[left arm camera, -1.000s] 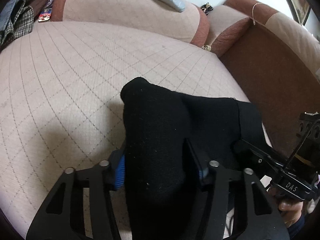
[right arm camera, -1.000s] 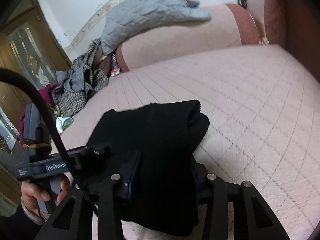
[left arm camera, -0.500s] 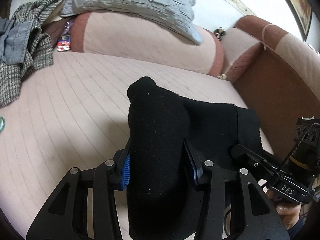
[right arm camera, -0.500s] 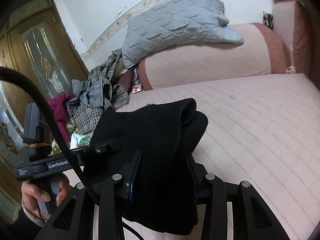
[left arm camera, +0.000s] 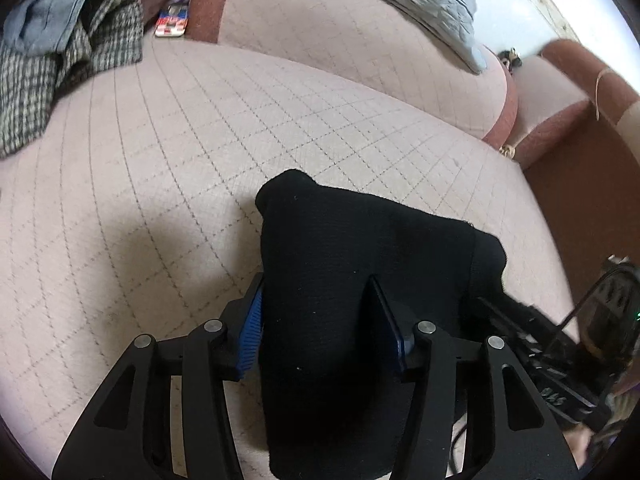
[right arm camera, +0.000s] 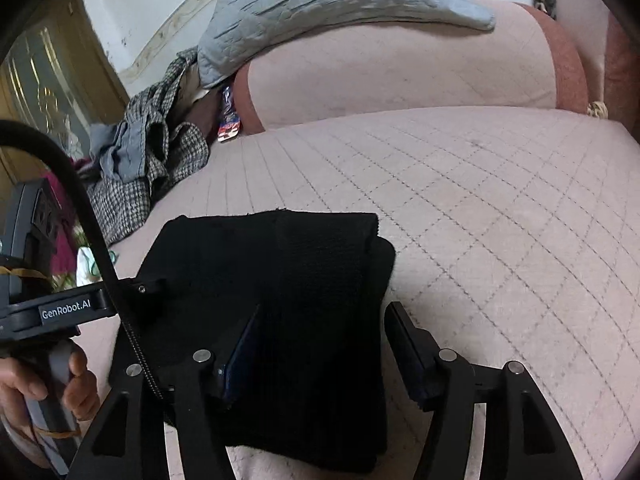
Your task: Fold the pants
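Observation:
The black pants point(left arm camera: 344, 280) are folded into a thick bundle held just above the pink quilted sofa seat point(left arm camera: 160, 184). My left gripper point(left arm camera: 316, 316) is shut on the bundle's left end, its blue pads pressed against the cloth on both sides. In the right wrist view the pants point(right arm camera: 280, 280) fill the space between the fingers. My right gripper point(right arm camera: 320, 336) has its left pad against the cloth, but a gap shows between the cloth and its right finger point(right arm camera: 408, 344), so it stands open. Each gripper shows at the edge of the other's view.
A grey quilted blanket point(right arm camera: 320, 4) lies over the sofa back point(right arm camera: 400, 72). A heap of checked and grey clothes point(right arm camera: 148, 160) sits at the seat's left end, beside a small colourful packet point(right arm camera: 230, 120). A brown armrest point(left arm camera: 580, 184) bounds the right side.
Both grippers have tilted down toward the seat with the bundle. The right gripper's fingers have spread, with a gap now beside the cloth. The left grip is unchanged.

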The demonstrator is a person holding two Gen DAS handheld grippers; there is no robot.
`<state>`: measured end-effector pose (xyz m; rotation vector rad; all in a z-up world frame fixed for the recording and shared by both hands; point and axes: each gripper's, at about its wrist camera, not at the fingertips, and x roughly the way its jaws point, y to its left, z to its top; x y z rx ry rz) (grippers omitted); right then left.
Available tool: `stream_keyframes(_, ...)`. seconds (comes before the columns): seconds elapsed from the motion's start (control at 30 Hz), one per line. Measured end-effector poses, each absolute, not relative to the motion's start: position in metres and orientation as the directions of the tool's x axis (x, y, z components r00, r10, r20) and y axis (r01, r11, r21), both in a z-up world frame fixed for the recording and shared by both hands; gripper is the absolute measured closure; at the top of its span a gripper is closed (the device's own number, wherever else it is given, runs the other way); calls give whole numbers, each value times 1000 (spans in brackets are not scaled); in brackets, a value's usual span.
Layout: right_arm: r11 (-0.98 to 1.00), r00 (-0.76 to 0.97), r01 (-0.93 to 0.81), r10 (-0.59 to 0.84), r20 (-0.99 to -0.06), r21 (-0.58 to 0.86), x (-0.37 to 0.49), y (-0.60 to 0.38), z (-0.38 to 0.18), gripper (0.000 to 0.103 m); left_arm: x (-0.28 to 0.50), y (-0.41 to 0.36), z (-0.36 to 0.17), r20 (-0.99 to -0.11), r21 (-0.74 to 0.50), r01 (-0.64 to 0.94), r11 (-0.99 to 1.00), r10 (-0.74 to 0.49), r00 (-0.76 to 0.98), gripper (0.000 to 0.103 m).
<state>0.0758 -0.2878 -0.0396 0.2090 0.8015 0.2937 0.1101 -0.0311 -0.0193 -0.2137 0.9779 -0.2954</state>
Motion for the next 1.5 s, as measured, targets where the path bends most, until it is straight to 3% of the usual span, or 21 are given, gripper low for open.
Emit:
stream_keyframes(0.17, 961, 697, -172, 274, -663, 216, 58, -293, -21, 44, 100, -36, -10, -778, -242, 147, 959, -282, 561, 51)
stream_keyframes(0.33, 954, 725, -184, 294, -623, 236, 42, -298, 1, 44, 87, -33, 3, -741, -155, 133, 979, -204, 640, 51)
stream_keyframes(0.63, 952, 713, -252, 303, -632, 173, 38, -261, 3, 44, 78, -34, 5, -723, -129, 126, 984, -181, 667, 51)
stream_keyframes(0.93, 978, 715, -202, 178, -676, 44, 42, -246, -21, 44, 81, -39, -11, -757, -165, 124, 978, -206, 620, 50)
stream_keyframes(1.23, 976, 690, -195, 205, -694, 94, 44, -256, -28, 42, 77, -44, -12, -748, -138, 141, 980, -197, 634, 47)
stream_keyframes(1.5, 972, 737, -191, 232, -634, 134, 12, -256, -1, 42, 52, -42, 1, -705, -124, 156, 980, -197, 681, 47)
